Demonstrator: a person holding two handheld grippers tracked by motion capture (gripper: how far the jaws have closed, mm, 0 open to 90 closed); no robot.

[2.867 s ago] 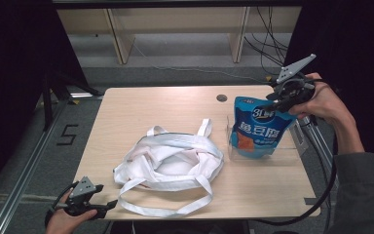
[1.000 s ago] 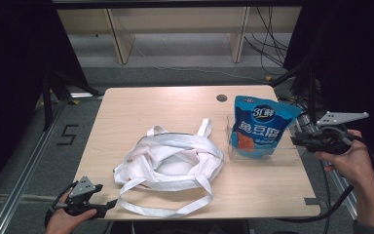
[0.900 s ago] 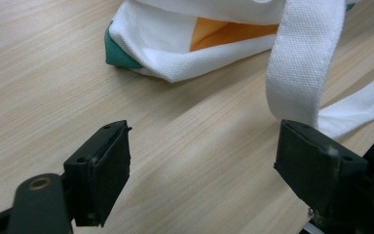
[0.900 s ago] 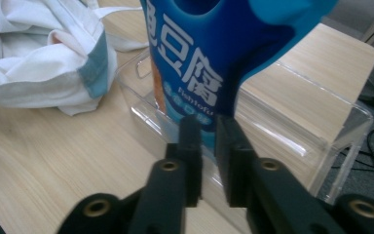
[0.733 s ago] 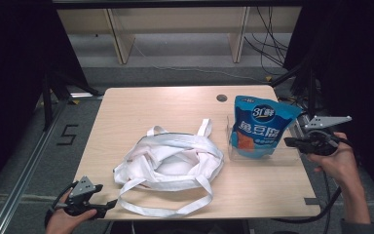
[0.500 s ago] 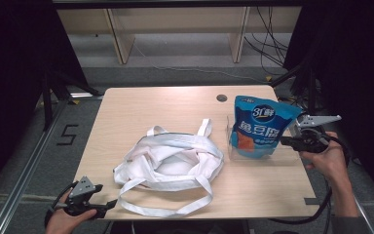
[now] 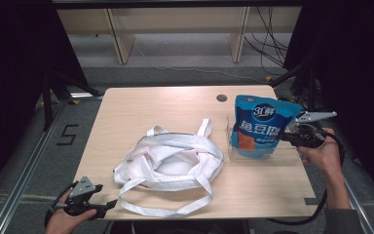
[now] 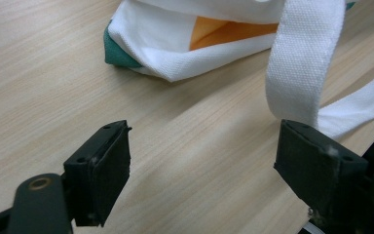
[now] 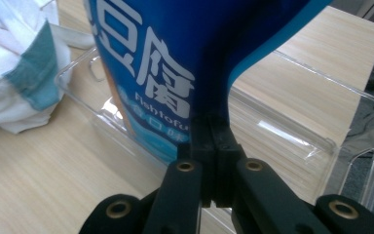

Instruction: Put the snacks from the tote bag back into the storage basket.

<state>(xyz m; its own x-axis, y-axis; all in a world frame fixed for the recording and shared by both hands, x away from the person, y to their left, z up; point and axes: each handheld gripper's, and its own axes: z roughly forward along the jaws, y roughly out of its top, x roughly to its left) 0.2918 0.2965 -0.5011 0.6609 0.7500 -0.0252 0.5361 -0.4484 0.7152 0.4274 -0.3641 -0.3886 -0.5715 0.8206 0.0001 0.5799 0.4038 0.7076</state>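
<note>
High view: the right gripper (image 7: 292,137) is clamped on the side edge of the blue pouch (image 7: 261,126), which stands upright in a clear tray (image 7: 268,155) at the right side of the table (image 7: 175,107). A white bag (image 7: 170,163) lies crumpled at mid-table, mouth open, well apart from the pouch. The left gripper (image 7: 108,206) rests at the table's near left corner, beside a bag strap. Judged step: pouch grasped, lift not yet begun. The next move calls for raising the pouch clear of the tray wall and carrying it to the bag mouth; the bag likely needs holding open.

Left gripper view: the jaws stand wide apart over bare table, holding nothing. A strap (image 8: 304,63) runs down just in front of one jaw; the bag's corner (image 8: 175,44) lies beyond.

Right gripper view: the jaws are pressed together on the pouch's blue edge seam (image 9: 214,73), above the tray.

Writing: the pouch front bears large white Chinese characters and "Fishtofu" in small type (image 9: 168,119). A "5" (image 7: 67,135) is marked on the floor left of the table.
</note>
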